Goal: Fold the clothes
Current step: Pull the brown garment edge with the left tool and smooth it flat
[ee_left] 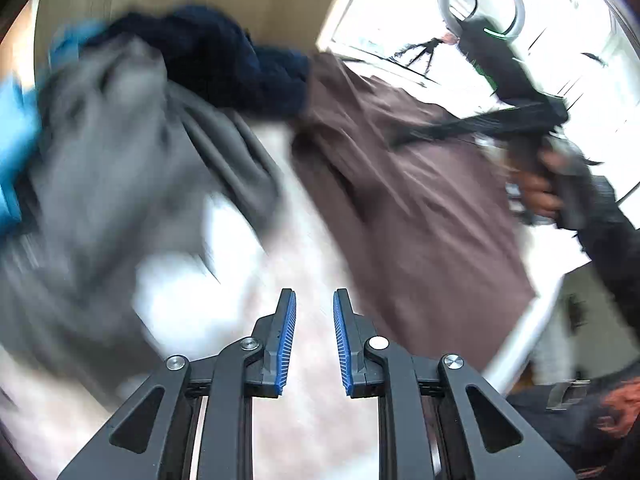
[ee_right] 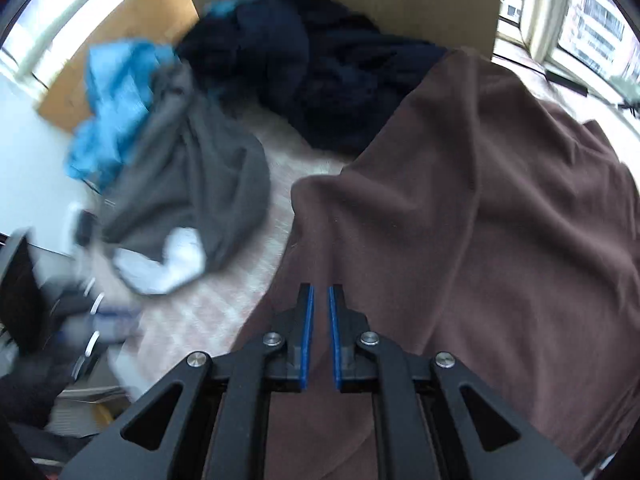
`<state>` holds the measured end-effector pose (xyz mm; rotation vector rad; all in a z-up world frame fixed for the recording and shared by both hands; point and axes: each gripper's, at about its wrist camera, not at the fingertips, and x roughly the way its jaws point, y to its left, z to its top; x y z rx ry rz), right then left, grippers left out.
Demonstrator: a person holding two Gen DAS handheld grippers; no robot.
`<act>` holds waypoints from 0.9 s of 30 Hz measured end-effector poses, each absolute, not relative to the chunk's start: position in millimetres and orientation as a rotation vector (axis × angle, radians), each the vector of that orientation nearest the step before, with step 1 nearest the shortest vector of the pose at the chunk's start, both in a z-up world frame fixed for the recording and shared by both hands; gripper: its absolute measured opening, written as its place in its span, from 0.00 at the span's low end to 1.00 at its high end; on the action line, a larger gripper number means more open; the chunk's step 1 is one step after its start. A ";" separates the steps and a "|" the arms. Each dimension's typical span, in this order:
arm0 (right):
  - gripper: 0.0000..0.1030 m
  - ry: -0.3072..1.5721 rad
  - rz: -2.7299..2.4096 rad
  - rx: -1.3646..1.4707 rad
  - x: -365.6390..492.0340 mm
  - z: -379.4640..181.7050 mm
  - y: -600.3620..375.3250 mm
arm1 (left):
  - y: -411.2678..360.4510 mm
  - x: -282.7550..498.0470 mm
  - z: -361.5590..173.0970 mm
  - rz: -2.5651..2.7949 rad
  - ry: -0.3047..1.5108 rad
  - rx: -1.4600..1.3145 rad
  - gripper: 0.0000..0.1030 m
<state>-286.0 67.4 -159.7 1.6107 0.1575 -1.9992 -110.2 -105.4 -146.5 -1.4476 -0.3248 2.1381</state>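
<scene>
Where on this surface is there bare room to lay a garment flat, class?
One free patch: the pale surface between the grey garment and the brown garment, narrowing toward the navy pile. The back is crowded: navy, grey and blue cloth bunch together there.

left gripper [ee_left: 315, 306] empty, brown garment [ee_left: 420, 208], grey garment [ee_left: 120, 168]

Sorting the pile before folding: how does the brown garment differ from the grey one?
The brown garment is spread out fairly flat and broad; the grey garment is bunched in a heap. The brown one covers far more of the surface than the grey one. The brown one lies alone, directly under the right gripper, whereas the grey one is tangled with a light blue piece and a white piece. Both are plain, unpatterned and not yet folded.
</scene>
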 end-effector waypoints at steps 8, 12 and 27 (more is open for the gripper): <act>0.43 0.586 -2.045 1.616 -284.2 -174.6 3.9 | -30.5 -37.5 -171.9 1.974 -0.229 -1.414 0.17; 0.07 0.553 -2.017 1.704 -288.0 -191.6 6.0 | -11.0 -31.1 -187.5 1.975 -0.172 -1.433 0.17; 0.17 0.237 -1.960 1.672 -214.8 -147.2 82.5 | -64.6 20.1 -170.8 2.259 -0.470 -1.495 0.21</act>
